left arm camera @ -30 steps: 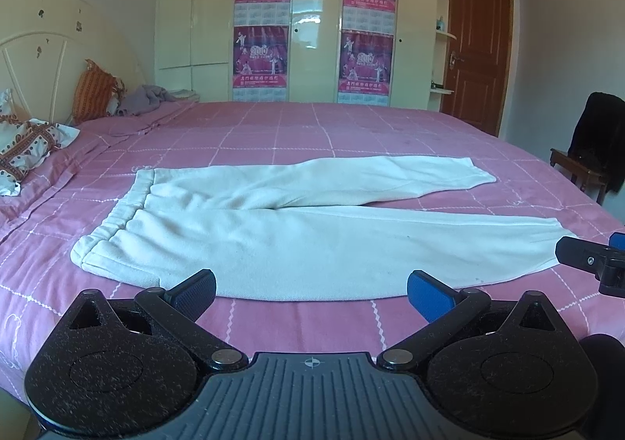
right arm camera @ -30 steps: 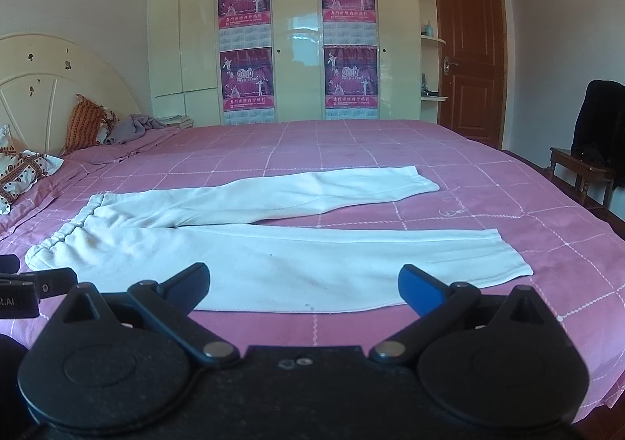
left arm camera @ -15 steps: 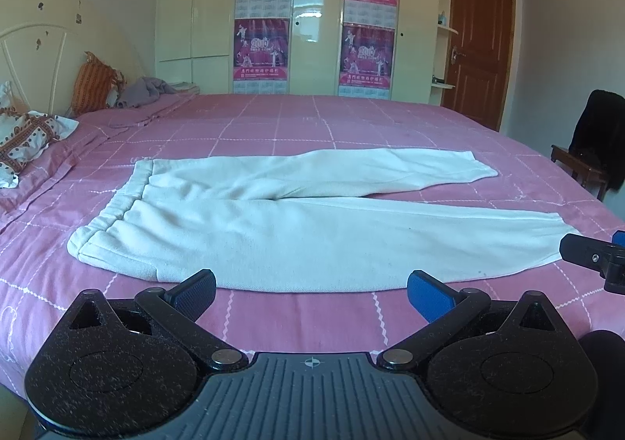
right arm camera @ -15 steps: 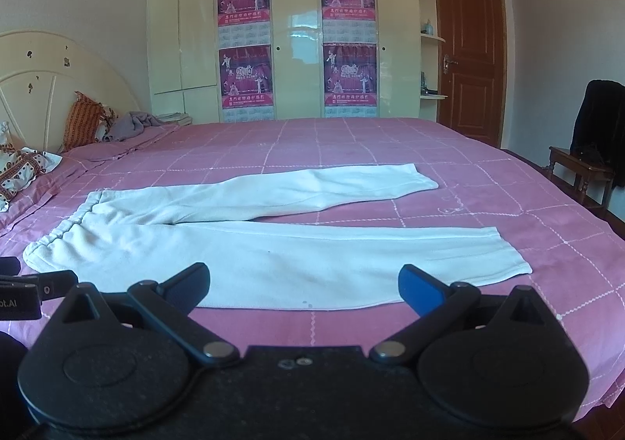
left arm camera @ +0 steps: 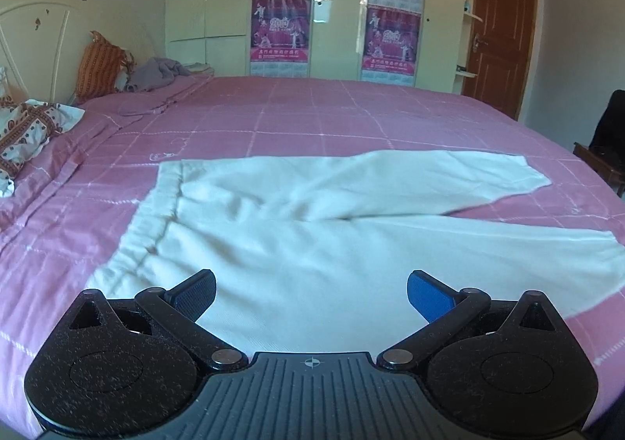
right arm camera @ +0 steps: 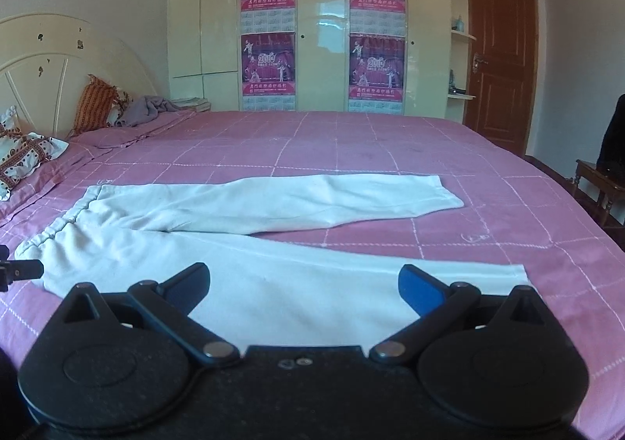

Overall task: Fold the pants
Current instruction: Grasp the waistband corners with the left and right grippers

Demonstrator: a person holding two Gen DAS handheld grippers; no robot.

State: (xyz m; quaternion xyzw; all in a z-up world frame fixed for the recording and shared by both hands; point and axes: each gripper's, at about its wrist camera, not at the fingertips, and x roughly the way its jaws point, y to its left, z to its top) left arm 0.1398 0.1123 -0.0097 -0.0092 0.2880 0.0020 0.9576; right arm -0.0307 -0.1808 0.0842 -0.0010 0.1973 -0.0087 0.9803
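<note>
- Left gripper [left arm camera: 311, 289] and right gripper [right arm camera: 304, 283], both wide open and empty, have advanced over the near leg of the pants [left arm camera: 351, 229].
- Waistband [left arm camera: 150, 221] at 10 o'clock; first grasp appears imminent.

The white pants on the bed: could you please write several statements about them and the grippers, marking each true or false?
1. The white pants lie spread flat on the pink bedspread. True.
2. The left gripper is shut on the waistband. False: its jaws stand wide apart, holding nothing.
3. The two legs lie stacked one on the other. False: they lie side by side, parting toward the cuffs.
4. The right gripper is open above the nearer leg. True.
5. The waistband is at the headboard side. True.
6. The pants are folded in half. False: no fold is made yet.
</note>
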